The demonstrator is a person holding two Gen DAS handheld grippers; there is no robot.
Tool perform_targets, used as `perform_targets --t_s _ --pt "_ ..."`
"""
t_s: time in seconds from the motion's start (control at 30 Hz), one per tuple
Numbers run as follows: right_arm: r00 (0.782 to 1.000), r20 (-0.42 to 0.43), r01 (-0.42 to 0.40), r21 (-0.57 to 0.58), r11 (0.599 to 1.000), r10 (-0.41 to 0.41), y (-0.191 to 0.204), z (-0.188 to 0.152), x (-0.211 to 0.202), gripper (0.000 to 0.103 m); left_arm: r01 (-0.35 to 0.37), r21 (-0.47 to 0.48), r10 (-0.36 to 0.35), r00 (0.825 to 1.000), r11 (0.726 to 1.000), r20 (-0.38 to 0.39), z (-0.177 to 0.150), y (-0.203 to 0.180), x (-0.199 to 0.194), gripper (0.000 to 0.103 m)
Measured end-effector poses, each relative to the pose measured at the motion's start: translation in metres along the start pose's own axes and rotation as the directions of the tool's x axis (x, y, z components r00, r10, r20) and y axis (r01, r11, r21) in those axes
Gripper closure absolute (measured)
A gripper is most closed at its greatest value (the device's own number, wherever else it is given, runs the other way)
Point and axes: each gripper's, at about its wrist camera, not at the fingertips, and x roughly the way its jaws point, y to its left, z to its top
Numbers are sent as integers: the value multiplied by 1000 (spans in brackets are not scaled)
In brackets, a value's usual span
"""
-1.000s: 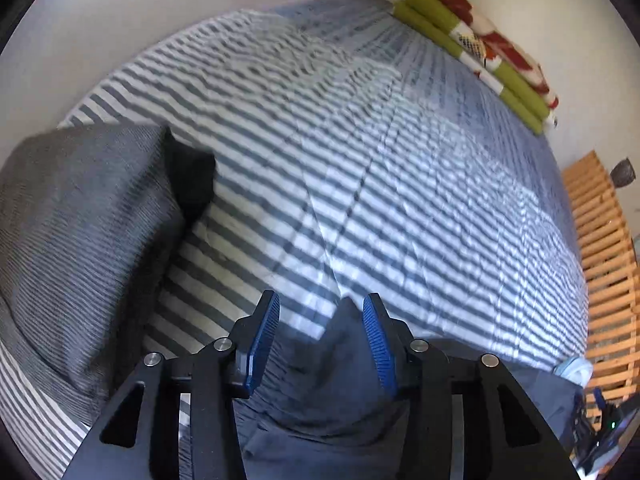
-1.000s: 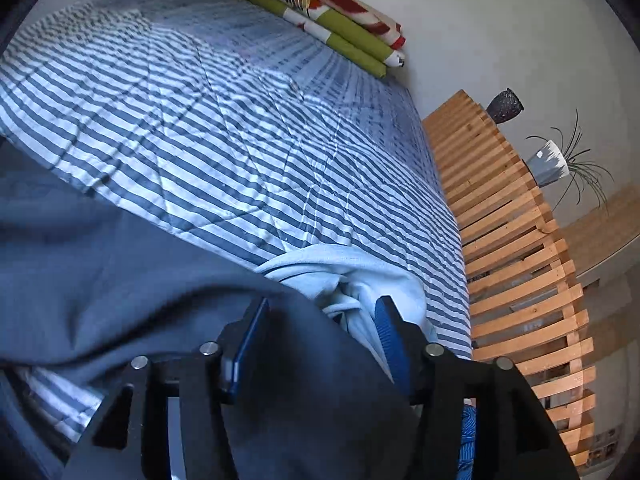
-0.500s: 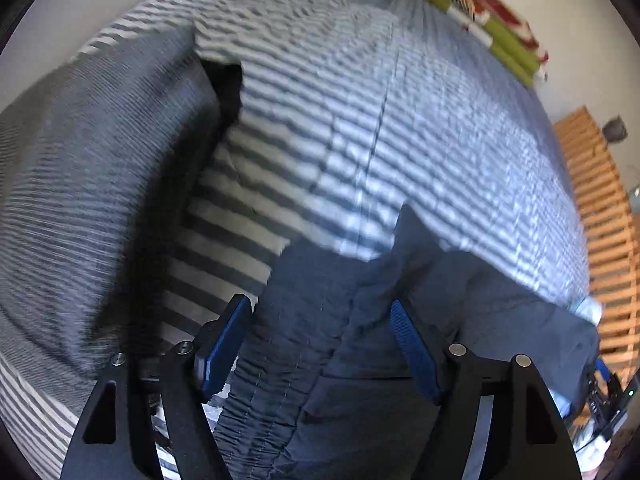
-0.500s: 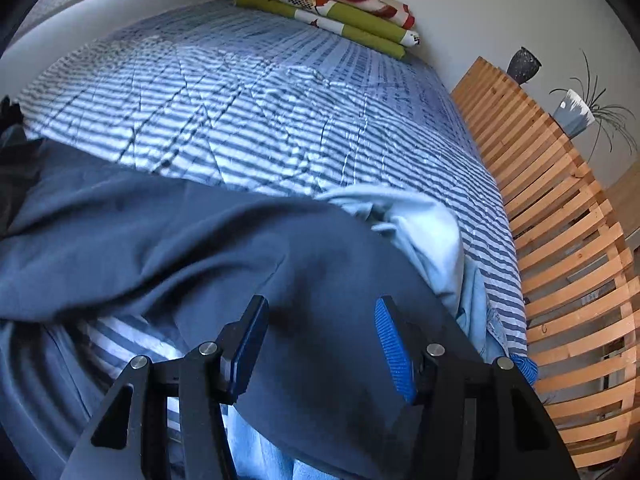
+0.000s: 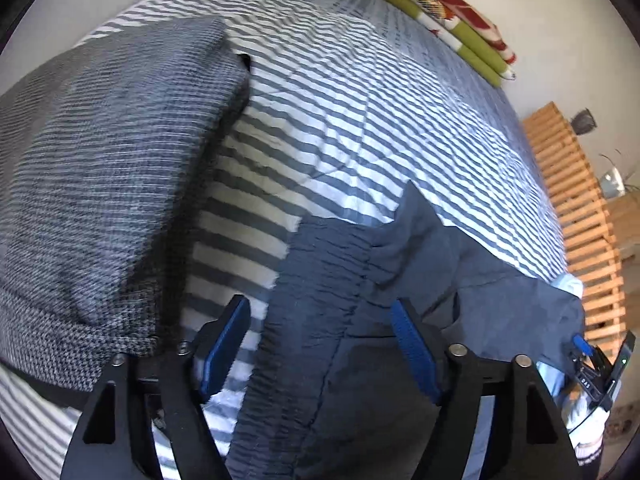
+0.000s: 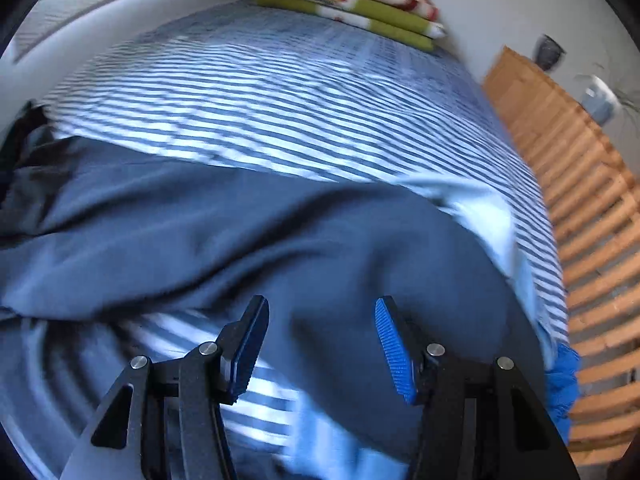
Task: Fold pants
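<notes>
Dark blue-grey pants (image 5: 360,320) lie rumpled on the striped bed near its front edge, their gathered elastic waistband (image 5: 320,272) at the left end. My left gripper (image 5: 320,344) hovers open just above the waistband, holding nothing. In the right wrist view the pants (image 6: 248,236) stretch across the frame, one leg draped over a pale blue garment. Over that leg sits my right gripper (image 6: 322,344), open, its blue pads (image 6: 394,354) free of cloth.
A grey houndstooth pillow (image 5: 104,184) fills the left side. The blue-and-white striped bedcover (image 5: 380,112) spreads beyond. A green and red folded blanket (image 6: 352,4) lies at the far end. A wooden slatted frame (image 6: 580,200) runs along the right; a pale blue garment (image 6: 488,212) sits by it.
Both grippers have opened and let go of the pants, which dropped onto the bed. The left gripper drew back and tilted down toward the waistband; the right one lifted off the leg.
</notes>
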Motion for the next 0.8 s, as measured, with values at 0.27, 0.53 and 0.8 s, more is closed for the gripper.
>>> perform_targets --t_s 0.27,0.53,0.8 --pt "997 16 -76 -106 992 78 70 22 -3 52 88 20 -88 995 996 35 4 -2 4 24" --pt "995 15 -97 -120 988 100 95 29 3 52 126 112 -130 991 986 31 -12 -11 -4 67" --pt "994 -16 -107 -131 986 106 105 25 9 52 89 92 -93 995 992 39 -7 5 9 55"
